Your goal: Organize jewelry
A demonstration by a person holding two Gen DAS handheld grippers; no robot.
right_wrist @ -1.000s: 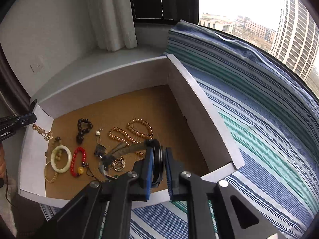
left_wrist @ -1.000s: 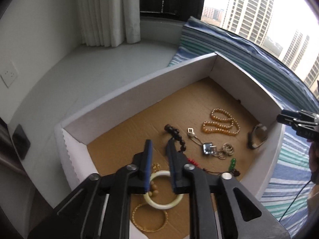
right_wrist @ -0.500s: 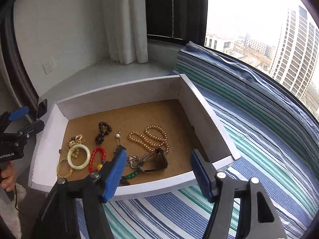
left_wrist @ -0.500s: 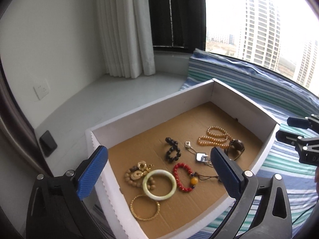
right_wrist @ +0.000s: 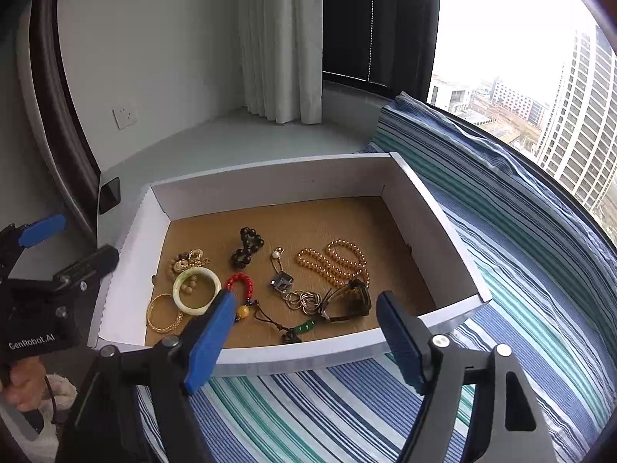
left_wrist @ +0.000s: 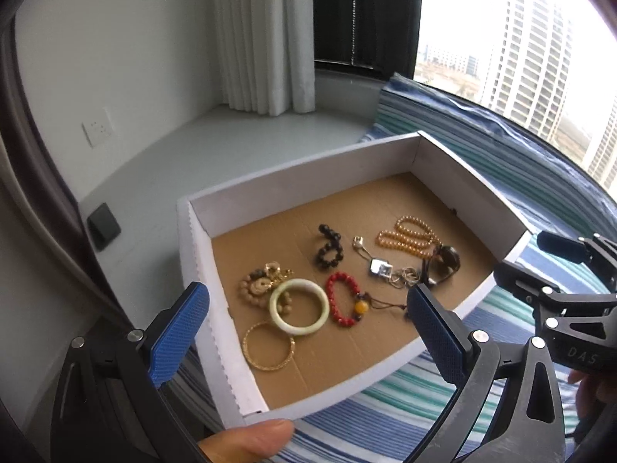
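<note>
A white cardboard box [left_wrist: 293, 171] [right_wrist: 270, 181] with a brown floor holds the jewelry. In it lie a pale jade bangle [left_wrist: 299, 306] [right_wrist: 196, 291], a gold bangle [left_wrist: 268, 345] [right_wrist: 164, 312], a red bead bracelet [left_wrist: 341, 303] [right_wrist: 241, 283], a dark bead bracelet [left_wrist: 329, 250] [right_wrist: 246, 247], an amber bead strand [left_wrist: 408, 236] [right_wrist: 333, 260], silver rings with a pendant [left_wrist: 401, 274] [right_wrist: 302, 299] and a dark cuff [left_wrist: 443, 262] [right_wrist: 349, 301]. My left gripper [left_wrist: 306, 332] is open and empty above the box's near left. My right gripper [right_wrist: 304, 335] is open and empty over its near edge.
The box sits on a blue and green striped cushion [right_wrist: 501, 270] on a window seat. A grey ledge [left_wrist: 231, 146] with a curtain [left_wrist: 266, 38] lies behind. A wall socket [right_wrist: 125, 117] and a dark phone [left_wrist: 103, 225] are at the left. A thumb [left_wrist: 246, 440] shows below.
Both grippers were shut and low in the box a second ago. Both have opened wide and pulled back and up; a bead piece and the dark cuff now lie in the box.
</note>
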